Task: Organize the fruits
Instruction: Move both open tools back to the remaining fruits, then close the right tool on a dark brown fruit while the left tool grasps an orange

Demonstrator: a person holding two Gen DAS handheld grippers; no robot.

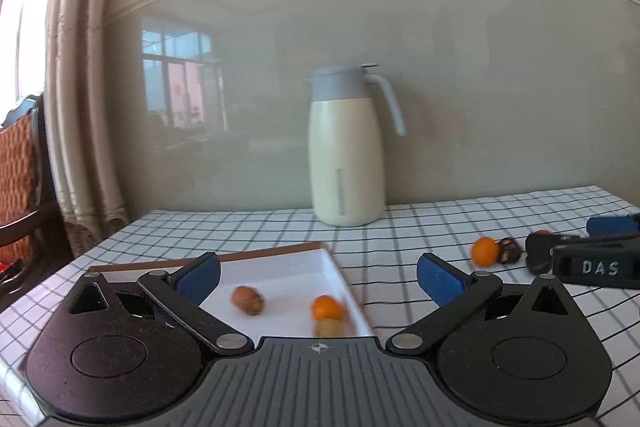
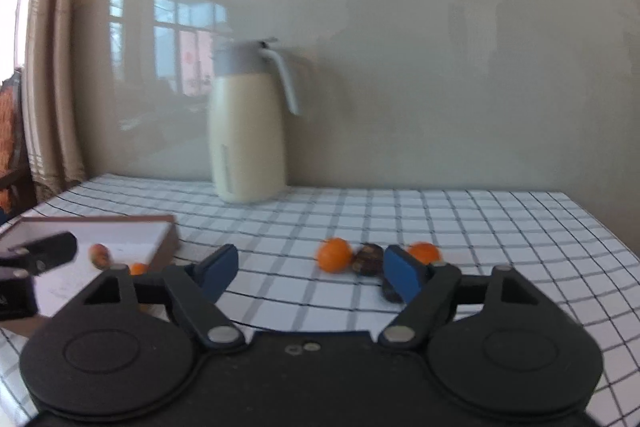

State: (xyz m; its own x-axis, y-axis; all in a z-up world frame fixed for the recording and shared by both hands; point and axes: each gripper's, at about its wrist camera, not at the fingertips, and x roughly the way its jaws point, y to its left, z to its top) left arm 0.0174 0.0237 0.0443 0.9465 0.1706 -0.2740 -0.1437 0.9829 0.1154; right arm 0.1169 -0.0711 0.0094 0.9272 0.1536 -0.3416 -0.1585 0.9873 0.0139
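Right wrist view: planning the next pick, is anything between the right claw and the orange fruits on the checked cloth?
Nothing visible blocks the open right claw from the left round orange fruit; a dark brown fruit sits beside it.

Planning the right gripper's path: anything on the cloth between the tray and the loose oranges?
Nothing; in the right wrist view only bare checked tablecloth lies between the tray and the nearest orange.

Left tool [image 1: 318,281] gapes wide, gripping nothing; right tool [image 2: 310,269] also parted, nothing between its pads.
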